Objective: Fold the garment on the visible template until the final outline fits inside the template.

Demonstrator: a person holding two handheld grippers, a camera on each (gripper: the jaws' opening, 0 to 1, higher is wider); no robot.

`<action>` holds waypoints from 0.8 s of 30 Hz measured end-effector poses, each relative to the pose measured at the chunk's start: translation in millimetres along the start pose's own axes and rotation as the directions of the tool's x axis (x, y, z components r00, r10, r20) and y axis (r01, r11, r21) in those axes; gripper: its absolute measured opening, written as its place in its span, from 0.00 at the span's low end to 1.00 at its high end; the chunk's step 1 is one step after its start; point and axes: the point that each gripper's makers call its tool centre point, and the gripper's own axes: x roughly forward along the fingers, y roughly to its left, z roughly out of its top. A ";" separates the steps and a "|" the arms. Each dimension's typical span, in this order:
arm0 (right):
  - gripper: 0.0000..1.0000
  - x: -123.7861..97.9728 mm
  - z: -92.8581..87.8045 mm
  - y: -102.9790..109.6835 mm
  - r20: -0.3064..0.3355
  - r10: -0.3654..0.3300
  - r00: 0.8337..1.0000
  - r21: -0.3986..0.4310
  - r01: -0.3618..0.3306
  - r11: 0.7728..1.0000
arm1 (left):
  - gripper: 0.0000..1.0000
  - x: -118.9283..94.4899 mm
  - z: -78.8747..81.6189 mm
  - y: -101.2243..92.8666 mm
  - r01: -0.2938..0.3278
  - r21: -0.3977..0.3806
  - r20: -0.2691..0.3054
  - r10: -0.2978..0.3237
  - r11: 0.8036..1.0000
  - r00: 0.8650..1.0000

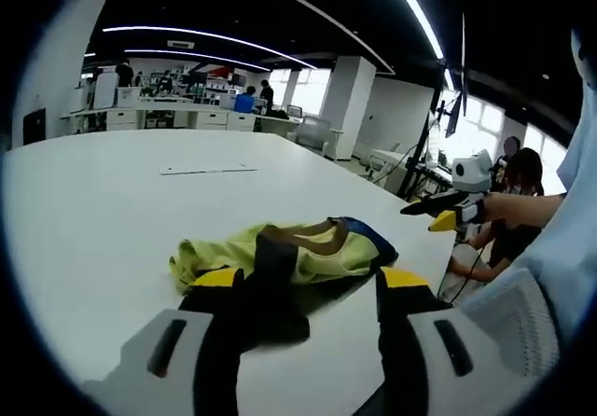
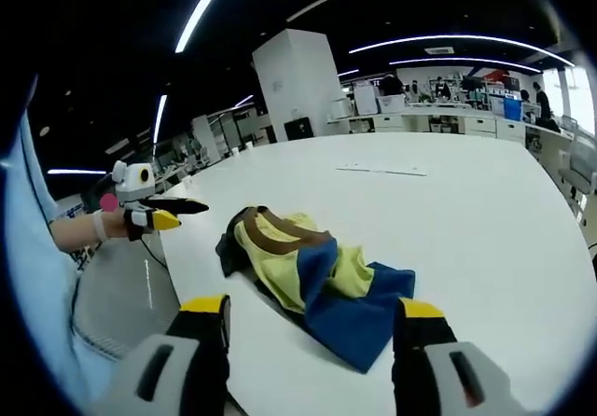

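On the white table (image 2: 485, 211) the garment (image 2: 312, 281) lies crumpled in a loose heap near my edge: yellow-green body, blue panel, brown trim, a dark part at one end. No fold made yet, as I judge it; nothing is laid flat.

Template: I cannot make out an outline under or around the cloth. A thin strip or sheet (image 1: 207, 169) lies well apart, farther up the table; unclear what it is.

Left gripper (image 1: 312, 290): jaws spread, nothing between them, cloth just ahead. Right gripper (image 2: 312, 318): jaws likewise apart and empty, poised before the heap.

Remaining, by my estimate: all of it. Spread, flatten, fold, check fit.
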 end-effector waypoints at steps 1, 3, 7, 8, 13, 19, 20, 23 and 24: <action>0.70 -0.1 0.0 -0.1 0.001 0.000 1.000 0.001 0.000 1.000 | 0.59 0.0 0.8 0.9 -0.004 -0.002 0.006 0.004 1.000 1.000; 0.70 -0.3 -1.2 0.6 -0.004 -0.003 1.000 0.002 0.003 1.000 | 0.58 0.0 1.3 1.8 -0.005 -0.013 0.012 0.005 1.000 1.000; 0.70 -1.0 -2.7 0.8 -0.007 -0.002 1.000 0.002 0.002 1.000 | 0.61 0.0 2.3 3.6 -0.013 -0.016 0.019 0.014 1.000 1.000; 0.70 -1.3 -3.2 0.4 -0.009 -0.004 1.000 0.000 0.004 1.000 | 0.63 -0.2 2.0 4.1 -0.016 -0.011 0.017 0.016 1.000 1.000; 0.72 -2.5 -6.2 0.1 -0.017 -0.005 1.000 0.003 0.005 1.000 | 0.80 -0.9 -3.4 8.3 -0.032 0.005 -0.014 0.032 0.999 0.999; 0.73 -1.7 -6.6 0.8 -0.016 -0.006 1.000 -0.005 0.006 1.000 | 0.92 -1.9 -3.6 12.0 -0.042 0.000 -0.015 0.042 0.999 0.999; 0.74 -1.3 -6.7 1.0 -0.017 -0.006 1.000 -0.005 0.006 1.000 | 0.94 -1.6 -4.1 12.6 -0.044 -0.002 -0.016 0.044 0.999 0.999; 0.74 0.3 -6.5 2.6 -0.018 -0.004 1.000 -0.006 0.003 1.000 | 0.96 -0.1 -6.9 12.0 -0.047 -0.010 -0.028 0.047 0.999 0.999; 0.73 1.8 -6.9 3.5 -0.023 -0.001 1.000 -0.008 0.001 1.000 | 0.92 0.9 -11.5 11.3 -0.047 -0.012 -0.049 0.046 0.999 0.998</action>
